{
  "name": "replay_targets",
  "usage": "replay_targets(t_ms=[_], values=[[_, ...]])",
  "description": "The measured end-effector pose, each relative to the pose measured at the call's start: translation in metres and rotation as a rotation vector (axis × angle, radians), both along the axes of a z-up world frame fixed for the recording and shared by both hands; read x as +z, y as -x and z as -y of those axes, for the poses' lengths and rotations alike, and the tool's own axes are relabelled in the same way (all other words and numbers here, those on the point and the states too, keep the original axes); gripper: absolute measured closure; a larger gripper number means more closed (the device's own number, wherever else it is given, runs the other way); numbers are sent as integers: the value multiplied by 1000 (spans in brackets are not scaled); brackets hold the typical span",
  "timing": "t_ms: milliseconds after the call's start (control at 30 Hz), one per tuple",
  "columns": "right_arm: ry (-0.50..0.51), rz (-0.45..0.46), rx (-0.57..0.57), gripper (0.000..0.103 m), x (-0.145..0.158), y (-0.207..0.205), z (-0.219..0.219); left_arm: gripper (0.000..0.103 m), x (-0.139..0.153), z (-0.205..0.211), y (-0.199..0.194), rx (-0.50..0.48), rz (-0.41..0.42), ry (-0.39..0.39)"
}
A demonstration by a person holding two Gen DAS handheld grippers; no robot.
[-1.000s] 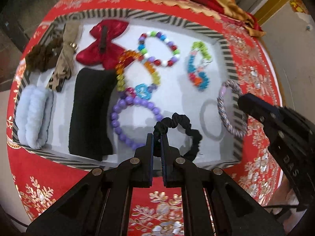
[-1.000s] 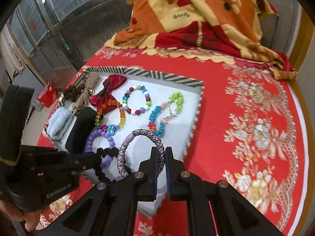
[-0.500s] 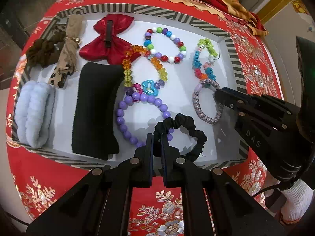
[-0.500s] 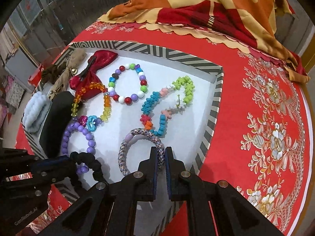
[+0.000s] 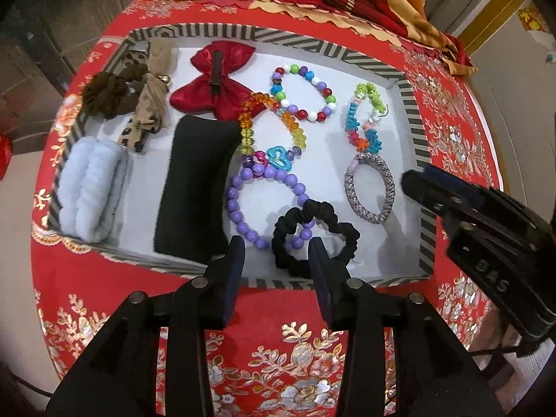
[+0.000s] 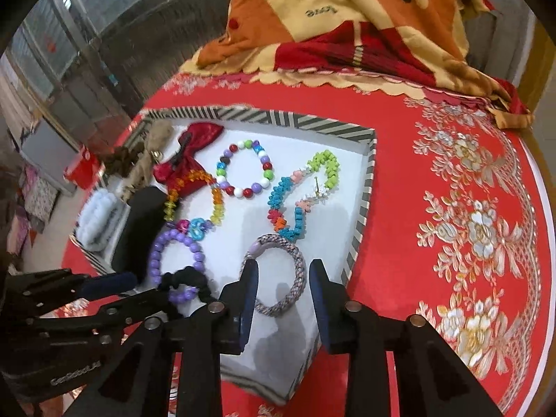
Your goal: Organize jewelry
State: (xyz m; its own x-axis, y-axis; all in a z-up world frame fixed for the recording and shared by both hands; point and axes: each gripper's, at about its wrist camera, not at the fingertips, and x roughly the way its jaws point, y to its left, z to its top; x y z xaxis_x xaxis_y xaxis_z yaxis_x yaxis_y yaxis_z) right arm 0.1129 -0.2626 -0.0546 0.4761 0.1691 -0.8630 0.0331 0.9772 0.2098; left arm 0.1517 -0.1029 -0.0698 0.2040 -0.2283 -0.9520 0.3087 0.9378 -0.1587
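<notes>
A striped-rim tray (image 5: pixel 406 90) holds the jewelry. My left gripper (image 5: pixel 276 253) is open and empty at the tray's near edge. The black scrunchie (image 5: pixel 314 238) lies just beyond it, partly over the purple bead bracelet (image 5: pixel 264 205). My right gripper (image 6: pixel 283 276) is open and empty, with the grey woven bracelet (image 6: pixel 278 274) lying on the tray floor between and beyond its fingers. The woven bracelet also shows in the left wrist view (image 5: pixel 370 187). The right gripper's body shows at the right of that view (image 5: pixel 486 229).
The tray also holds a multicolour bead bracelet (image 5: pixel 304 93), an orange-yellow crystal bracelet (image 5: pixel 267 125), a green-and-blue charm bracelet (image 5: pixel 365 118), a red bow (image 5: pixel 215 80), a black pad (image 5: pixel 194 187), a pale blue fluffy band (image 5: pixel 90 187) and brown scrunchies (image 5: pixel 114 90). A folded blanket (image 6: pixel 347 17) lies behind.
Both grippers opened. The left let go of the black scrunchie and the right let go of the woven bracelet; both now lie in the tray. Both grippers drew back slightly.
</notes>
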Motion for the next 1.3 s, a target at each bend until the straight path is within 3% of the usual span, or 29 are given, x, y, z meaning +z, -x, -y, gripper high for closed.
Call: replay_targets(t_ms=[167,300,567,933,1033,1300], values=[[-44,53,-39,73,19,21,-5,65,15,-11,6,37,61,-19],[-46,93,-55,65,33,34,-16,65,33,-23,13,72,126,-34],[-69,108,-64,64,44,48,-36,65,61,-39,26,117,220,-53],[-49,106,-57,60,53,59,-47,65,75,-53,44,159,256,-63],[-35,110,-50,52,57,61,-49,65,78,-54,47,164,266,-63],[-5,118,-49,51,65,65,-50,65,82,-56,52,166,274,-59]])
